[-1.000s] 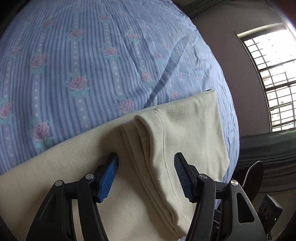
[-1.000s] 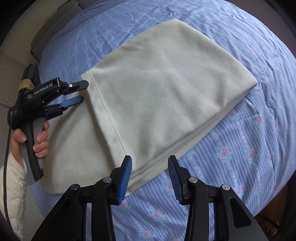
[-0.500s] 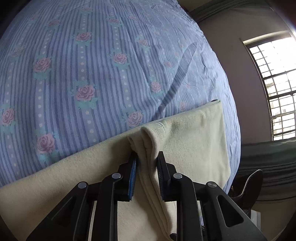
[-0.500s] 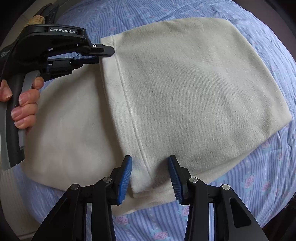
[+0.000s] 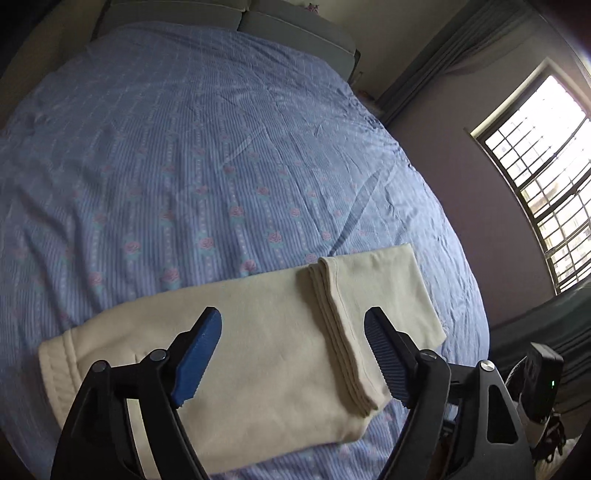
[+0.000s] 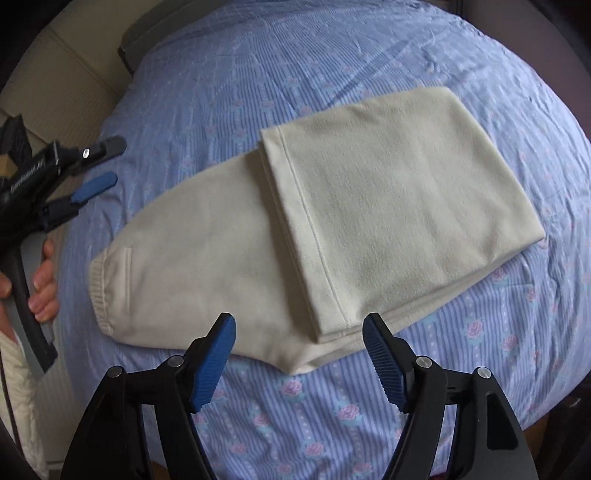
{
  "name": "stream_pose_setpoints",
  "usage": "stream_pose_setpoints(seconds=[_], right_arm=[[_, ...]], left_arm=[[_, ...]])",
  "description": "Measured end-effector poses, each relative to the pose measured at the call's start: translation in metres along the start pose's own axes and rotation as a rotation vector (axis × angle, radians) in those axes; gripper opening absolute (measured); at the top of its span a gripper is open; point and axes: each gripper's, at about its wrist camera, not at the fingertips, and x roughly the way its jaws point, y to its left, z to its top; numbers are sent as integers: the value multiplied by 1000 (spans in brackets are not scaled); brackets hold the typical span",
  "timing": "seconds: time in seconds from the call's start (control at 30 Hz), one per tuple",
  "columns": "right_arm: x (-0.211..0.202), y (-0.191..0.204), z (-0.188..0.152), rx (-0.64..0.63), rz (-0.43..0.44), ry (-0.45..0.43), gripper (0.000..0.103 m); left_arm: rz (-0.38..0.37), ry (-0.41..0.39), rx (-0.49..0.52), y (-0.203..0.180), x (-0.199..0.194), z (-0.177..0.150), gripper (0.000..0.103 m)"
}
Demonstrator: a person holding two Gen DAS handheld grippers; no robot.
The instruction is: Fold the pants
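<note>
Now both my tongs have let go: my right gripper [image 6: 299, 360] and left gripper [image 5: 293, 354] are opening, empty, lifted clear of the cream sweatpants [image 6: 332, 221]. So 1 fold is laid, leg hems [image 6: 295, 206] over the thighs. The pants lie near the bed's [image 6: 480, 387] front edge, beneath and beyond my tongs.

A bed [image 5: 207, 155] carries everything here, covered by a blue striped sheet [image 6: 369, 44] printed with rows of pink roses and creased in several places. Grey cushions [image 5: 291, 29] line the bed's far end. Directly on the sheet lie cream pants [image 6: 207, 266], flat, with the leg part folded back over the upper part so the hems [image 6: 306, 236] run across the middle; the ribbed waistband [image 6: 99, 291] is at one end.
</note>
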Motion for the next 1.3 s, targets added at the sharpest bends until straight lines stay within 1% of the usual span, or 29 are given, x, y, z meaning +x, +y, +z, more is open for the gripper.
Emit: stream_pose_setpoints(seconds=[0.03, 0.13, 0.23, 0.3, 0.37, 0.4, 0.53, 0.6, 0.8, 0.93, 1.03, 1.13, 1.17, 1.23, 1.3], right_arm=[[-7, 7, 5, -25, 0, -14, 75], [-20, 29, 19, -104, 19, -38, 79], [-23, 61, 17, -181, 46, -43, 79], [-20, 80, 17, -237, 60, -27, 79], [-14, 96, 15, -283, 70, -10, 79], [-9, 104, 16, -304, 72, -3, 79], [15, 143, 19, -385, 70, 58, 79], [26, 163, 19, -423, 62, 89, 79], [48, 207, 8, -489, 79, 142, 79], [64, 226, 4, -531, 56, 172, 79], [68, 228, 5, -529, 56, 189, 79], [72, 223, 8, -499, 42, 195, 79], [74, 221, 9, -493, 35, 197, 79], [75, 215, 12, -473, 40, 205, 79], [76, 209, 15, -443, 50, 212, 79]], left_arm=[[-3, -11, -25, 4, -14, -12, 86], [25, -20, -124, 21, -44, -51, 86], [37, -17, -255, 45, -59, -93, 86], [30, -24, -355, 66, -65, -121, 85], [7, -45, -453, 88, -68, -145, 85], [9, -55, -503, 99, -69, -156, 83], [-16, -111, -677, 144, -69, -189, 81], [-45, -137, -745, 163, -66, -201, 81], [-138, -188, -907, 214, -47, -219, 81], [-170, -222, -953, 237, -32, -215, 80], [-191, -189, -1008, 250, -13, -213, 81], [-198, -191, -1009, 252, -7, -204, 81], [-222, -204, -1004, 251, -5, -199, 81], [-275, -218, -998, 247, -2, -187, 72], [-319, -233, -960, 240, -5, -174, 66]])
